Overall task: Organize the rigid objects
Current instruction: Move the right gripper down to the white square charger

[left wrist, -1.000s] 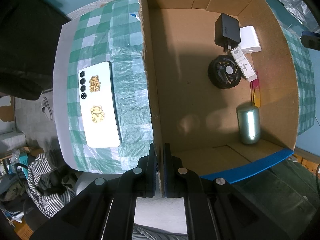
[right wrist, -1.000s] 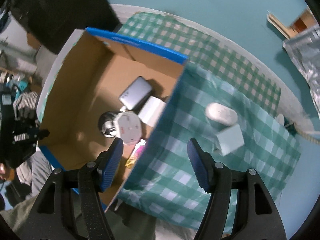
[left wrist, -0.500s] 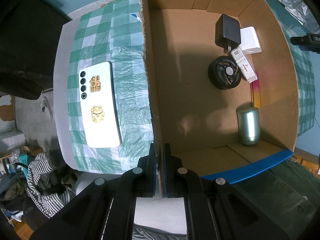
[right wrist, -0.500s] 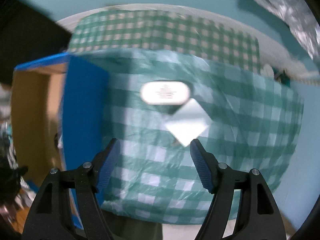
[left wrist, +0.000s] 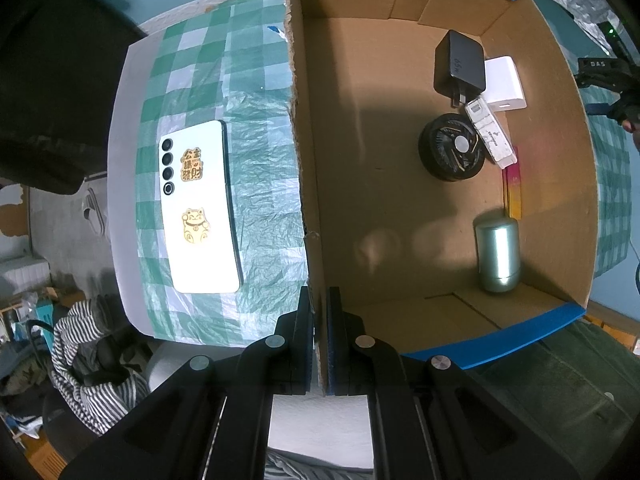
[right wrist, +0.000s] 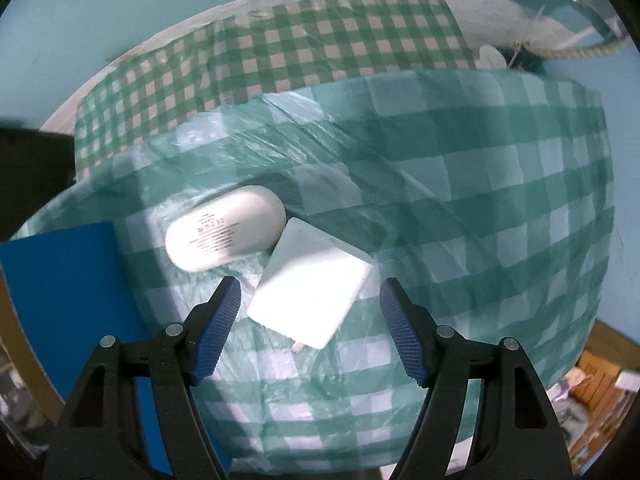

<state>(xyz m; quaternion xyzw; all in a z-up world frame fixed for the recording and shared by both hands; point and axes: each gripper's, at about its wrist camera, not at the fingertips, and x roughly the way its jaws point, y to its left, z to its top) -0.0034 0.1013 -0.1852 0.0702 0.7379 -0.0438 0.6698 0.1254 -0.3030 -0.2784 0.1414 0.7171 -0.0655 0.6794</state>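
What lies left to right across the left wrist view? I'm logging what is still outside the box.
Phone on the checked cloth → cardboard box wall, clamped by the left hand-held gripper → black fan → green cylinder.

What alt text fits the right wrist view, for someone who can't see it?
The open right tool hovers over a white square charger on a green checked tablecloth, its fingers either side of it. A white oval device lies just beyond the charger, and a blue box wall shows at left.
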